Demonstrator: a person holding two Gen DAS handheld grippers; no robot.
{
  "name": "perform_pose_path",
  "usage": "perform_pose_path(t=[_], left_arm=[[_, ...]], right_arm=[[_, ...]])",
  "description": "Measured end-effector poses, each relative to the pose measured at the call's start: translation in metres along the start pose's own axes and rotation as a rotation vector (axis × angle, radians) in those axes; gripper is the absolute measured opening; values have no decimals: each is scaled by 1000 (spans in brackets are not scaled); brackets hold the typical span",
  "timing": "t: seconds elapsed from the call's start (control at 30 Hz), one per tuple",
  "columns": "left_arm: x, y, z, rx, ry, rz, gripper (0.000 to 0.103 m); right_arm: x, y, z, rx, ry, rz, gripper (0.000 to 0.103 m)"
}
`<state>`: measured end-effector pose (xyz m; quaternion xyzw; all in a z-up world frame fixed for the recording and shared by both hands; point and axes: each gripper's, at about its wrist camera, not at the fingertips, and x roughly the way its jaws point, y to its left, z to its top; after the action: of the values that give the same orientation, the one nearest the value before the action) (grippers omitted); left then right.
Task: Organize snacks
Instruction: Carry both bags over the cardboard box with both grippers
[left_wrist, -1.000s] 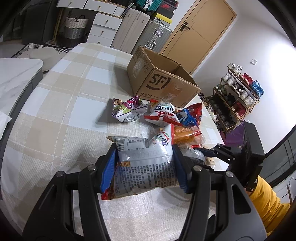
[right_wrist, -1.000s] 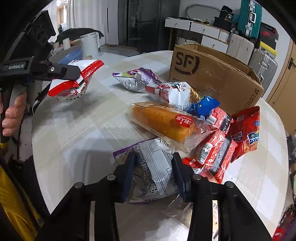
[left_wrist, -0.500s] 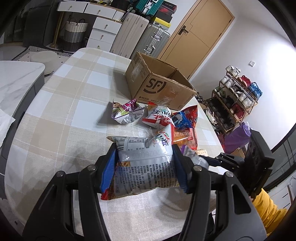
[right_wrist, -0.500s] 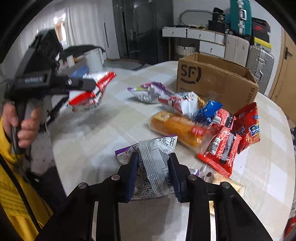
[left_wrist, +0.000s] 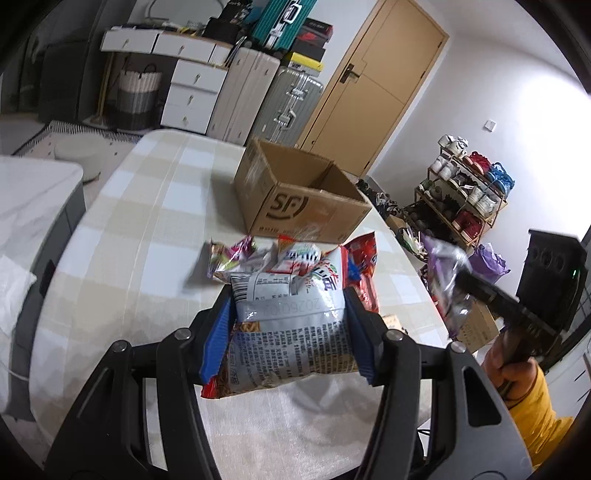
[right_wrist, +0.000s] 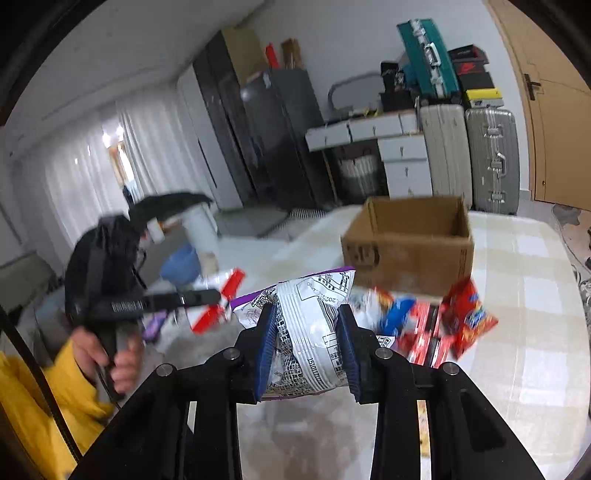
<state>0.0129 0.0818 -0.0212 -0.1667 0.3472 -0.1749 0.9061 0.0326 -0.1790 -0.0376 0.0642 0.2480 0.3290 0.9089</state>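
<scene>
Left wrist view: the left gripper is clamped on a white-and-red snack bag, blue pads pressing both sides, and the bag is off the checked tablecloth. At twelve o'clock from it sits the open cardboard box, flaps up, with the loose snack pile lying between bag and box, just in front of the box's near wall. From nine to eleven o'clock there is bare cloth out to the rounded table edge. At three o'clock, past the table's right rim, the right gripper comes in carrying a purple-and-silver packet.

Right wrist view: that purple-and-silver packet is squeezed narrow between the right gripper's pads, held up above the table. The box stands at one o'clock, mouth open toward us, well apart from the packet. Red packets lie at three o'clock, near the box's front. Bare cloth runs from three to five o'clock to the far table edge. At nine o'clock the left gripper holds its red-and-white bag, motion-blurred, just beside the packet.
</scene>
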Motion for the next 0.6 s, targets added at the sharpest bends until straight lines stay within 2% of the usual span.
perform_pose_path(t=[0.27,0.6], left_arm=[[-11,-21,29,52,-46,-8,54],[-8,-42,98,99,-112,0,54]], right_arm=[[-22,4,51,8,-100,11,33],[-24,-7,127,27,-161,23,33]])
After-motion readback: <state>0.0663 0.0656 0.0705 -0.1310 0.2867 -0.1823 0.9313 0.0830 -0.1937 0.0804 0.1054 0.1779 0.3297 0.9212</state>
